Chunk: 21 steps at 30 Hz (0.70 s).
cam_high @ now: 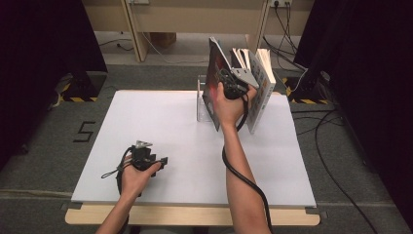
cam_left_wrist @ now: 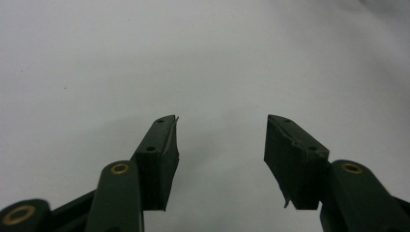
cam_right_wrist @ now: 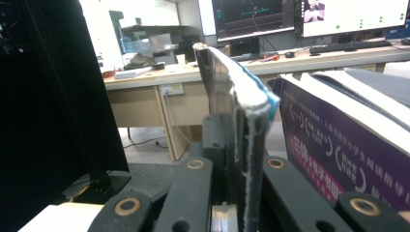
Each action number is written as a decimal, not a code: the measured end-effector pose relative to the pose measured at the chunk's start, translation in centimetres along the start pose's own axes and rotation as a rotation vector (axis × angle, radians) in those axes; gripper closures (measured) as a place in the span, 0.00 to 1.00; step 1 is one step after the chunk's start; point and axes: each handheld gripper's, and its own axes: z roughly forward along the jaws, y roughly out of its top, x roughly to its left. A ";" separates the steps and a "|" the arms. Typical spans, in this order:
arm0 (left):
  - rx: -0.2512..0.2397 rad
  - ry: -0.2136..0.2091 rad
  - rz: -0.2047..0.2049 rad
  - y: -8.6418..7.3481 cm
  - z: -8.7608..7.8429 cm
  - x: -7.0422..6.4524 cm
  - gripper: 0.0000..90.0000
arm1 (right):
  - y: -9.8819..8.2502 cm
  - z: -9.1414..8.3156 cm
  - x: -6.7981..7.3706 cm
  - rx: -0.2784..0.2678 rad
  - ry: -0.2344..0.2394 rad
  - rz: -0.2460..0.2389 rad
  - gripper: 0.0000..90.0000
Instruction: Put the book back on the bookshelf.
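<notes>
White tabletop (cam_high: 160, 122) | right gripper (cam_right_wrist: 235, 145) — fingers clenched on upright book (cam_right_wrist: 232, 92) edge | left gripper (cam_left_wrist: 220, 140) — fingers released

A large black digit "5" (cam_high: 84, 131) is marked on the grey carpet left of the white table. In the right gripper view, the purple cover of the leaning book (cam_right_wrist: 333, 159) carries white and pink printed characters, too blurred to read. Writing on the monitor screens behind is illegible.

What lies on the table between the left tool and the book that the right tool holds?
Nothing: in the high view, the white table is bare between the left tool and the book clamped by the right tool.
</notes>
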 end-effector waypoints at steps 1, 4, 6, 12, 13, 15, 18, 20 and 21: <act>-0.001 -0.001 0.000 0.0 0.0 0.0 0.50 | 0.0 0.1 0.0 0.000 0.000 0.009 0.97; -0.006 0.001 -0.006 0.0 -0.1 0.1 0.50 | -0.1 0.3 -0.1 -0.004 -0.007 0.004 0.97; -0.003 0.001 -0.007 0.0 0.0 0.1 0.50 | -0.3 0.4 -0.1 -0.002 -0.011 0.004 0.97; -0.005 0.001 -0.007 0.0 0.0 0.1 0.50 | -1.0 0.7 0.0 0.011 -0.019 -0.009 0.97; -0.005 0.000 -0.007 0.0 0.0 0.1 0.50 | -1.1 0.7 0.0 0.018 -0.019 -0.006 0.97; -0.005 0.000 -0.007 0.0 0.0 0.1 0.50 | -1.4 0.7 0.1 0.016 -0.023 -0.021 0.97; -0.003 -0.001 -0.007 0.0 0.0 0.0 0.50 | -1.7 0.7 0.2 0.014 -0.024 -0.034 0.97; -0.004 -0.001 -0.007 0.0 0.0 0.0 0.50 | -1.7 0.5 0.3 0.015 -0.027 -0.045 0.97; -0.005 -0.001 -0.007 0.0 -0.1 0.0 0.50 | -1.8 0.4 0.4 0.017 -0.031 -0.042 0.96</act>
